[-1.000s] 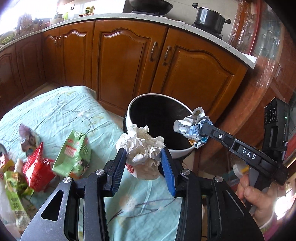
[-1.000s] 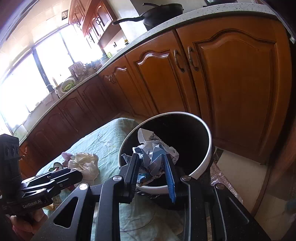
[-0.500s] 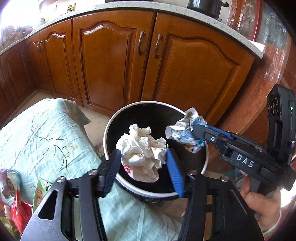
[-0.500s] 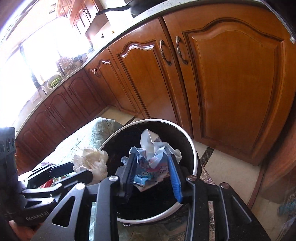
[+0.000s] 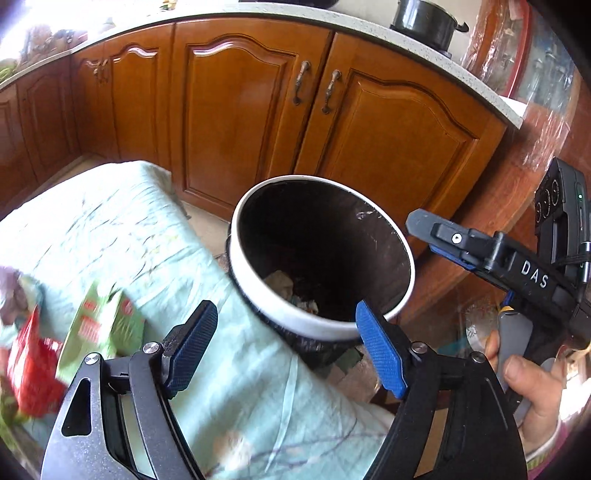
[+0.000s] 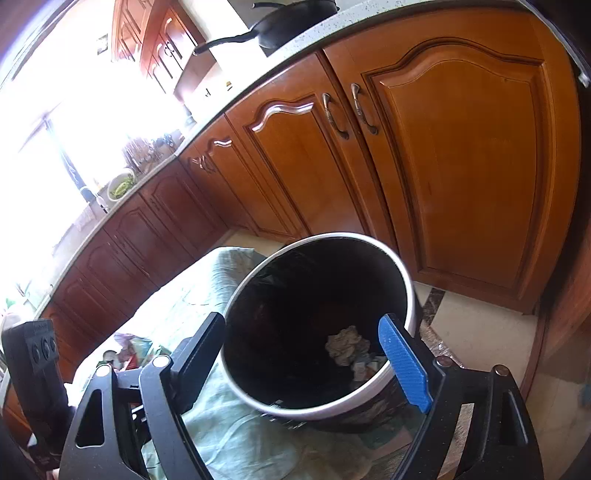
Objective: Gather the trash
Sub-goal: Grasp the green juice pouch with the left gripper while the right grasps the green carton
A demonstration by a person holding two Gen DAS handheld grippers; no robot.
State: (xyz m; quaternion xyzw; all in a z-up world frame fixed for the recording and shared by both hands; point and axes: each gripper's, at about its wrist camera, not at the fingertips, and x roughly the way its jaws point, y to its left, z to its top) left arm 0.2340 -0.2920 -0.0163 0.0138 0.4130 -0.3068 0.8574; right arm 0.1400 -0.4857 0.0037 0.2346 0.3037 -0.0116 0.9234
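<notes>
The bin [image 5: 325, 330], black inside with a white rim, stands beside the table just ahead of both grippers. On its bottom lie a crumpled white paper wad [image 6: 347, 345] and a blue-and-white wrapper [image 6: 364, 367]. My left gripper [image 5: 284, 325] hangs over the table edge by the near rim. Its jaws are opening and nothing is between them. My right gripper [image 6: 301, 328] is above the bin mouth, its jaws also opening and empty. A green packet [image 5: 99, 325] and a red packet [image 5: 33, 369] lie blurred on the pale green tablecloth [image 5: 110, 229].
Brown wooden cabinet doors [image 5: 240, 110] run close behind the bin. A black pot [image 5: 424, 22] and a black pan [image 6: 288, 26] stand on the counter. A hand [image 5: 532, 380] holds the right gripper's handle. Tiled floor [image 6: 476, 325] shows to the right of the bin.
Both grippers have opened wide. The white paper wad left my left gripper and the blue-and-white wrapper left my right gripper; both now lie in the bin.
</notes>
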